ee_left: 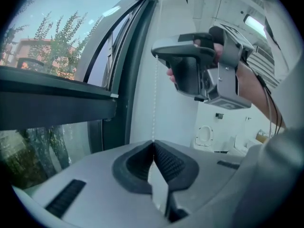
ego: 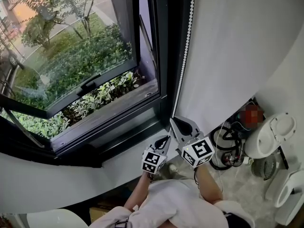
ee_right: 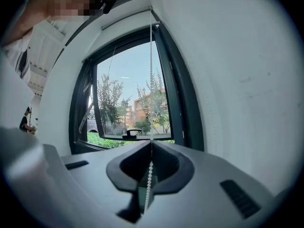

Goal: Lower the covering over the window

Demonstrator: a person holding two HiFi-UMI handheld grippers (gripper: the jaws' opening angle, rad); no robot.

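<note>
left gripper (ee_left: 153,144): closed, seemingly pinching bead chain (ego: 186,42) | right gripper (ee_right: 151,145): clamped on same chain

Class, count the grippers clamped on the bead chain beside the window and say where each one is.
2. The right gripper grips the bead chain higher up; the left gripper grips it directly below, both beside the dark window frame. None seems hidden.
</note>
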